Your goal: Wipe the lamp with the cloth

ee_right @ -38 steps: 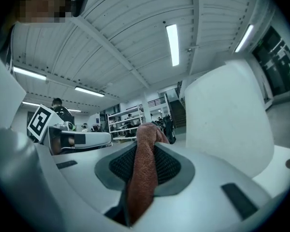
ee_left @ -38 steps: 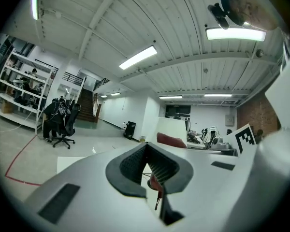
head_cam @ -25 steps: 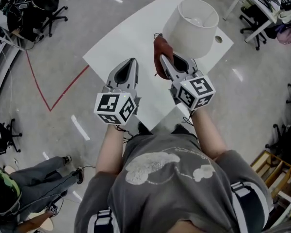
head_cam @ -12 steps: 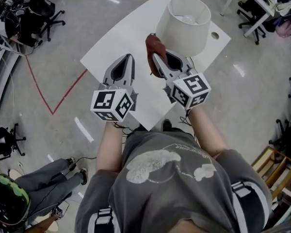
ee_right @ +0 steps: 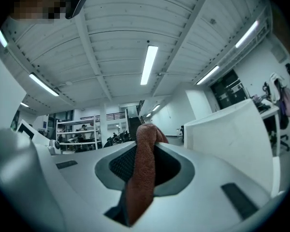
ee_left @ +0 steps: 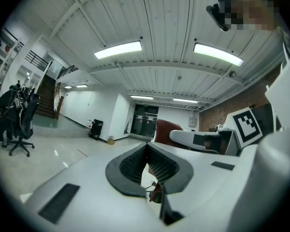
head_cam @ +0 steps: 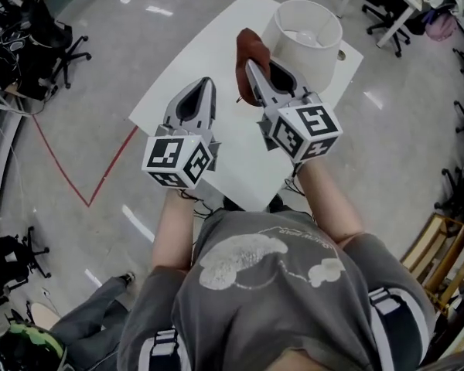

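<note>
A white lamp (head_cam: 303, 41) with a round shade stands at the far right of the white table (head_cam: 193, 60); its shade (ee_right: 232, 134) fills the right of the right gripper view. My right gripper (head_cam: 251, 64) is shut on a rust-brown cloth (head_cam: 249, 52), held up just left of the shade. The cloth (ee_right: 142, 173) hangs between the jaws and sticks out past their tips. My left gripper (head_cam: 207, 83) hovers over the table's middle, shut with nothing in it, tilted upward. The cloth (ee_left: 166, 128) and the right gripper show beyond it.
Office chairs (head_cam: 50, 41) and cluttered desks stand at the far left. Another desk with chairs (head_cam: 390, 14) stands at the far right. Red tape lines (head_cam: 77, 184) mark the floor. A wooden frame (head_cam: 448, 253) sits at the right edge. A seated person's legs (head_cam: 85, 315) show at the lower left.
The right gripper has lifted the cloth higher beside the shade. The view has shifted, so the table and lamp sit slightly further up.
</note>
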Available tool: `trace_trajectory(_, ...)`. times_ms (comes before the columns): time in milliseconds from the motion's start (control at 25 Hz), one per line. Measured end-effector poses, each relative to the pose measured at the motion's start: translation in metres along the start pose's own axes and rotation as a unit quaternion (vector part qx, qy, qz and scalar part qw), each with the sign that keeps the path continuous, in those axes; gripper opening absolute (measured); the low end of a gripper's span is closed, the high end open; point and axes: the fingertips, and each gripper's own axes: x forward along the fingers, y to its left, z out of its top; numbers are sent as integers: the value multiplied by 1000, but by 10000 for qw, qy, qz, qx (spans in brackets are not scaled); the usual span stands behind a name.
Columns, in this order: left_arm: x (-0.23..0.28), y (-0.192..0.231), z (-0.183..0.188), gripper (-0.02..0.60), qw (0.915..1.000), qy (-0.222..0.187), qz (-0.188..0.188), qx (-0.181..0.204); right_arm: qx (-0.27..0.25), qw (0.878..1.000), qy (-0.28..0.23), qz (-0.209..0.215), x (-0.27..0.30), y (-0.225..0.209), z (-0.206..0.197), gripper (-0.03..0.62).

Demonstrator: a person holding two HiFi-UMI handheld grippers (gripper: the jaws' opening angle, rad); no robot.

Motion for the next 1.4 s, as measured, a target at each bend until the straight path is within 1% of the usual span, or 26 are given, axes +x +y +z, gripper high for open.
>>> trace_trajectory(120,13,12,6,8,9994,37,-356,12,65,9984,-235,-501,16,-8,18,86)
trace_trajectory(240,24,21,6,8,9982,65,-592,-4,250,9949,-413,-885,26,-19,29,86)
trace_trajectory(480,39,31,-3,8,9956,164,-911,-163,469,9845,-547,-1601,31,-40,34,86)
trace_trajectory(680,44,35,-14,8,9931,296,-1110,-241,636,9753,-526,-2051,33,-52,25,86)
trace_trajectory(840,45,37,-22,8,9917,389,-1192,-293,805,9698,-392,-2267,34,-58,8,86)
trace_trajectory(1040,43,41,-34,8,9895,535,-1290,-378,1107,9647,-138,-2386,39,-61,-19,86)
trace_trajectory(1200,40,42,-42,8,9884,618,-1310,-446,1078,9632,55,-2462,37,-60,-40,86)
trace_trajectory(1400,35,39,-56,8,9880,714,-1279,-499,1052,9642,335,-2410,26,-54,-69,86)
